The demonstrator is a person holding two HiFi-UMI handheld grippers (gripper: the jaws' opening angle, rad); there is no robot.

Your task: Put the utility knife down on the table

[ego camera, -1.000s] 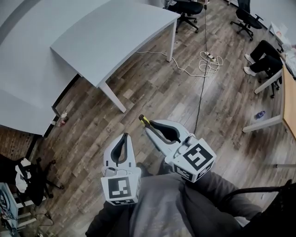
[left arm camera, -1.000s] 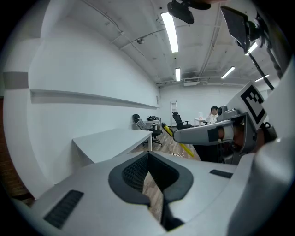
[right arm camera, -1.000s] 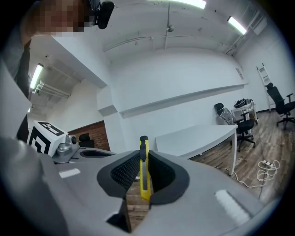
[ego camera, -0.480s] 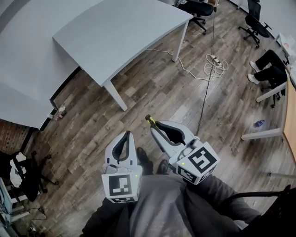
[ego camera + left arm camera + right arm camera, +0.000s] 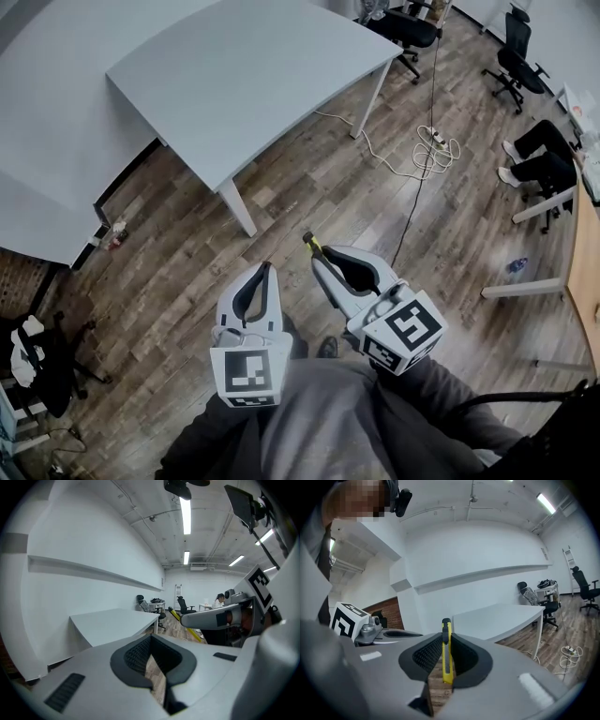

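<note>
A yellow and black utility knife [image 5: 446, 651] stands clamped between the pads of my right gripper [image 5: 446, 660], its tip poking out past the jaws [image 5: 310, 242]. The right gripper [image 5: 330, 261] is held over the wooden floor, well short of the grey table [image 5: 234, 75], which also shows in the right gripper view [image 5: 497, 618]. My left gripper [image 5: 258, 286] hangs beside it to the left, shut with nothing between its pads [image 5: 152, 660]. The knife and the right gripper show at the right of the left gripper view [image 5: 187, 627].
The grey table's white legs [image 5: 237, 206] stand ahead. A white cable and power strip [image 5: 427, 141] lie on the floor at right. Office chairs [image 5: 511, 52] and a seated person's legs [image 5: 534, 155] are at far right, beside a wooden desk [image 5: 586, 253].
The view has shifted forward toward the grey table; both grippers keep the same pose relative to each other, and the knife stays held.
</note>
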